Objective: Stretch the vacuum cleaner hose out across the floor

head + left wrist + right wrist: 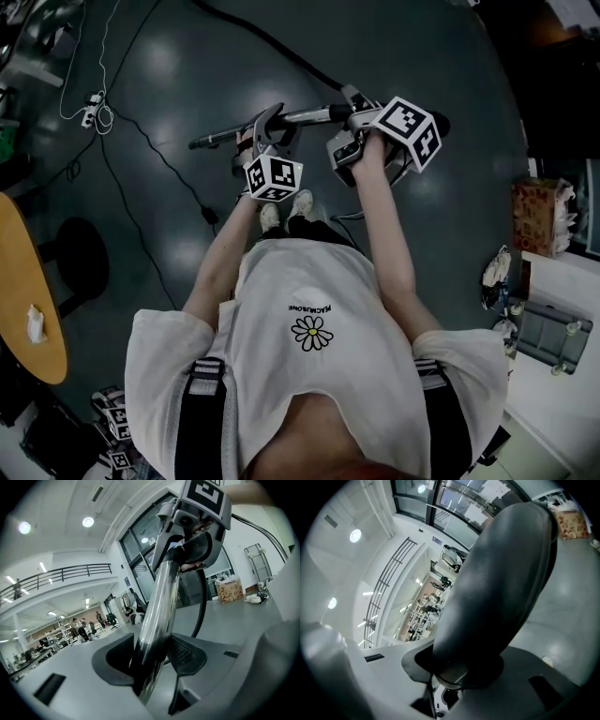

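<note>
The vacuum cleaner's chrome wand [300, 117] hangs level above the dark floor in front of the person. My left gripper [265, 136] is shut on this tube; in the left gripper view the shiny wand [159, 606] runs up from between the pads of the left gripper [150, 660]. My right gripper [358, 117] is shut on the dark handle end; the handle [501, 588] fills the right gripper view, clamped in the right gripper [461, 665]. A black hose [202, 602] hangs down behind the wand. The right gripper's marker cube [201, 498] shows at the tube's far end.
Black cables [150, 150] and a white cord with a plug [94, 108] lie on the floor at the left. A round wooden table [28, 300] stands at the left edge, a cardboard box [539, 216] at the right. The person's feet [286, 211] are under the grippers.
</note>
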`<state>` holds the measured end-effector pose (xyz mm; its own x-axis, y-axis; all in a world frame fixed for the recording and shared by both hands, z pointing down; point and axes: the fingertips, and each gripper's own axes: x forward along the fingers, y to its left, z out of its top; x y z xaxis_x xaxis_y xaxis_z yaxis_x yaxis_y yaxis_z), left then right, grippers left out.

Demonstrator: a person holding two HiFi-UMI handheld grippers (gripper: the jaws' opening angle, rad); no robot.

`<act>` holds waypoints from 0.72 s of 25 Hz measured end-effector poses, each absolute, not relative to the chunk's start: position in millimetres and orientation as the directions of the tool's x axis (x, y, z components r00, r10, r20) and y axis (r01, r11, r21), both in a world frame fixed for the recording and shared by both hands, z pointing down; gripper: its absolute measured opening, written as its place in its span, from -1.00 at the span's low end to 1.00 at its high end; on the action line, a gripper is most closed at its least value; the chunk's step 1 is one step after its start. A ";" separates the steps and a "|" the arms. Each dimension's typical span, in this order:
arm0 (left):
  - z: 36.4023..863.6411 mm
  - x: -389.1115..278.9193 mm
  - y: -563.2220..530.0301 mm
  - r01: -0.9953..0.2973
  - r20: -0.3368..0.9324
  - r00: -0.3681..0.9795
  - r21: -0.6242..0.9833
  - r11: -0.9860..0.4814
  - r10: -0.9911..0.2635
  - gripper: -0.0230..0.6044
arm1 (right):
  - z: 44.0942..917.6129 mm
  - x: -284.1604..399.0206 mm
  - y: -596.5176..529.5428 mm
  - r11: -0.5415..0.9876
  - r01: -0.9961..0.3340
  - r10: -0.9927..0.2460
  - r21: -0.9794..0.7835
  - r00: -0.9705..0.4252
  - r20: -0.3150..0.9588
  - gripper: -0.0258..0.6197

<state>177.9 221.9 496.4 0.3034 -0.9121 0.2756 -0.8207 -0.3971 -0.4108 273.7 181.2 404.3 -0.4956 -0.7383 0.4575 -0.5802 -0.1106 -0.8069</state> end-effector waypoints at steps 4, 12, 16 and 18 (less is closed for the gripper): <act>493.6 170.5 224.8 -0.799 0.264 0.281 -0.469 -0.377 -0.923 -0.25 | 414.2 268.9 189.1 -0.168 -0.514 -0.659 -0.841 -0.576 0.483 -0.60; 490.4 163.9 224.0 -0.759 0.226 0.319 -0.520 -0.391 -0.920 -0.25 | 426.7 269.3 211.8 -0.316 -0.388 -0.627 -0.866 -0.599 0.497 -0.59; 489.4 162.1 225.0 -0.777 0.215 0.323 -0.495 -0.388 -0.921 -0.25 | 418.5 264.4 225.0 -0.323 -0.375 -0.663 -0.869 -0.566 0.490 -0.59; 488.1 160.2 223.8 -0.778 0.215 0.333 -0.487 -0.396 -0.918 -0.25 | 415.4 261.9 228.2 -0.316 -0.387 -0.675 -0.867 -0.550 0.491 -0.58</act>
